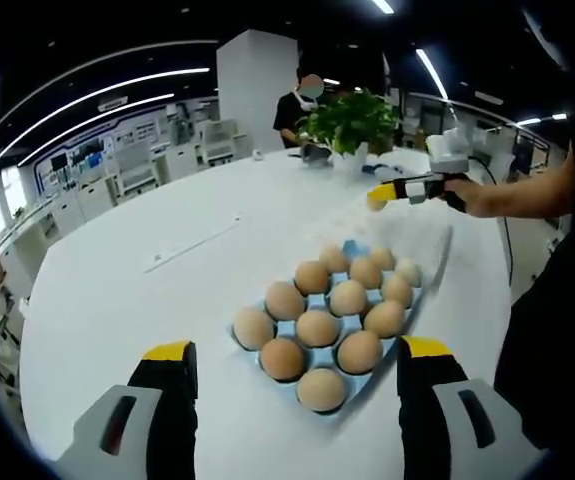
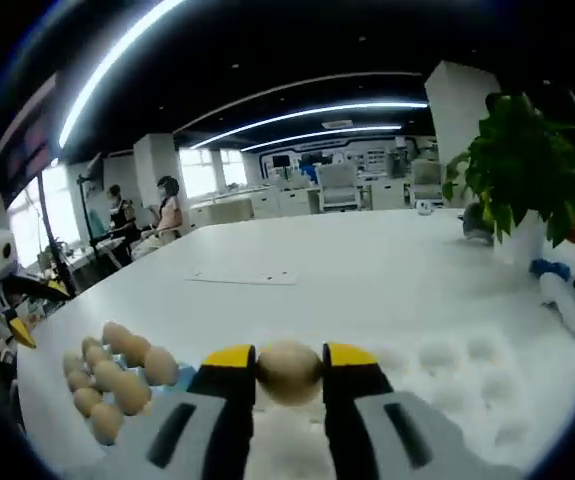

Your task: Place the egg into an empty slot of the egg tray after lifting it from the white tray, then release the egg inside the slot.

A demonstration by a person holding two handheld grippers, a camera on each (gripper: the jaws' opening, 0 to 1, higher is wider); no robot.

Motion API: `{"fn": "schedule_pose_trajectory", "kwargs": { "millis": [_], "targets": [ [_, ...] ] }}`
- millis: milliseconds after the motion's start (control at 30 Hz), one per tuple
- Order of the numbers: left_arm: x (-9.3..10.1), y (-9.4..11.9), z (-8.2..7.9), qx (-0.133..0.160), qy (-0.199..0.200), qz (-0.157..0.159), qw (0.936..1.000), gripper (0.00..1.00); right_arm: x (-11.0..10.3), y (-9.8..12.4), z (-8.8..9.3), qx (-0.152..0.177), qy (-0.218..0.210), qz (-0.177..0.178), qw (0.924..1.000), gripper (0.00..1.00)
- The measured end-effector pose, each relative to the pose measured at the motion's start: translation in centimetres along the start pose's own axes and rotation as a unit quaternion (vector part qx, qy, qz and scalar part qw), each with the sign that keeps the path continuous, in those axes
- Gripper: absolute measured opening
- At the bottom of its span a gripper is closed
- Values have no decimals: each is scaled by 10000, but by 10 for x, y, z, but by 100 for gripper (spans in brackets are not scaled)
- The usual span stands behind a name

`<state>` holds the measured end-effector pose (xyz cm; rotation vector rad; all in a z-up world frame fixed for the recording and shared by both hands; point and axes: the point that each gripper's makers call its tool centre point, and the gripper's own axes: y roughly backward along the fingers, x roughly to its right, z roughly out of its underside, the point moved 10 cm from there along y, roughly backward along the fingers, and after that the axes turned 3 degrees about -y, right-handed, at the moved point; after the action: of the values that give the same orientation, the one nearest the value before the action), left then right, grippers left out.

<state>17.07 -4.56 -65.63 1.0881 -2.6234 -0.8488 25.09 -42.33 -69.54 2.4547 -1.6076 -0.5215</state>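
The right gripper (image 2: 289, 372) squeezes an egg (image 2: 289, 371) above the white tray (image 2: 447, 400). The left gripper (image 1: 297, 365) is wide open near the egg tray (image 1: 362, 380).

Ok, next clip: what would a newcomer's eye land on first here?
Probably the egg pinched between the yellow-tipped jaws of the right claw, low in the right gripper view above the white tray. Next, the blue egg tray packed with brown eggs on the white table, ahead of the open left claw.

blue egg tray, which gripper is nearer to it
Left. The left gripper hovers open right over the blue egg tray; the right gripper sits beyond it, holding an egg.
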Motion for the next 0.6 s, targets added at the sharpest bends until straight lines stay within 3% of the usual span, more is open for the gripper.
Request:
{"fn": "schedule_pose_trajectory", "kwargs": {
  "millis": [333, 600],
  "targets": [
    [-2, 1, 2, -16, 12, -21, 10000, 83, -41, -26, 12, -343, 132, -875, 9955, 25],
    [-2, 2, 3, -16, 34, -52, 10000, 82, -51, -40, 21, -608, 122, -1145, 9915, 25]
  ]
}}
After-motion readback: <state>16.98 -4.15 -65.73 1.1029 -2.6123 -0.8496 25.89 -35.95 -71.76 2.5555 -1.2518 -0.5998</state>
